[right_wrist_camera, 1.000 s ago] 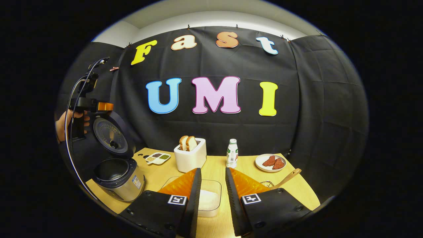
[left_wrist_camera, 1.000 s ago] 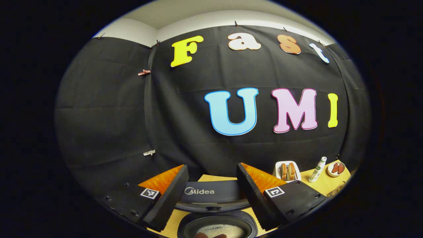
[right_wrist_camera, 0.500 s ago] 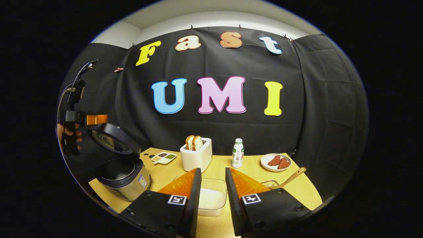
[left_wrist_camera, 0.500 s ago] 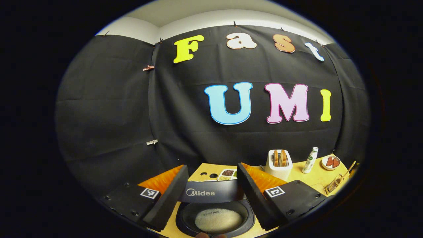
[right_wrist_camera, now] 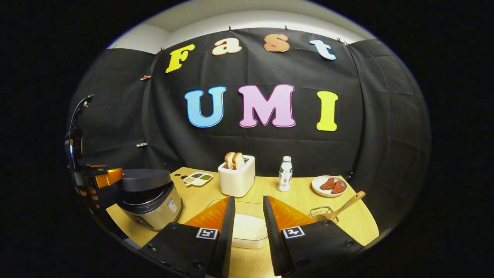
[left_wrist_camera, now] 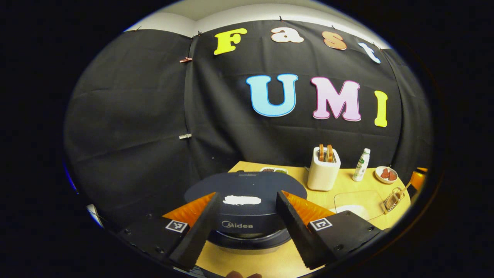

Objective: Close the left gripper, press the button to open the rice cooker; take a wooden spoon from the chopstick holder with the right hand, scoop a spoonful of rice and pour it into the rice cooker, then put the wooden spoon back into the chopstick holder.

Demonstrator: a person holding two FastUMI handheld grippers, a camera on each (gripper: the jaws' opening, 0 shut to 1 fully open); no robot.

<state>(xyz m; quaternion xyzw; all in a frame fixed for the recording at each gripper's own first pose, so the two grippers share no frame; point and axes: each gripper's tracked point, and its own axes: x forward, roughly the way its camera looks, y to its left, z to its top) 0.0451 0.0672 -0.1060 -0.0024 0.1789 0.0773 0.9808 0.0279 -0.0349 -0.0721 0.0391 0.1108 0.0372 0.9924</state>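
The rice cooker [right_wrist_camera: 154,200] stands at the table's left end. Its dark lid [left_wrist_camera: 247,189] lies flat over the pot, with a thin dark gap under it in the right gripper view. My left gripper [left_wrist_camera: 247,196] is open, its fingers either side of the lid's front edge. From the right gripper view the left gripper [right_wrist_camera: 106,178] touches the lid's left rim, with a hand behind it. My right gripper [right_wrist_camera: 248,199] is open and holds nothing, just in front of the clear rice container [right_wrist_camera: 249,229]. The wooden spoon [right_wrist_camera: 345,204] leans in the wire chopstick holder [right_wrist_camera: 322,213].
On the wooden table [right_wrist_camera: 293,200] stand a white toaster with bread [right_wrist_camera: 236,178], a small bottle [right_wrist_camera: 285,179], a plate of red pieces [right_wrist_camera: 329,185] and a divided dish of grains [right_wrist_camera: 197,178]. The table's front edge is close under both grippers.
The cooker's lid has swung from upright down onto the pot, hiding the rice inside, and my left gripper came down with it. My right gripper has hardly moved.
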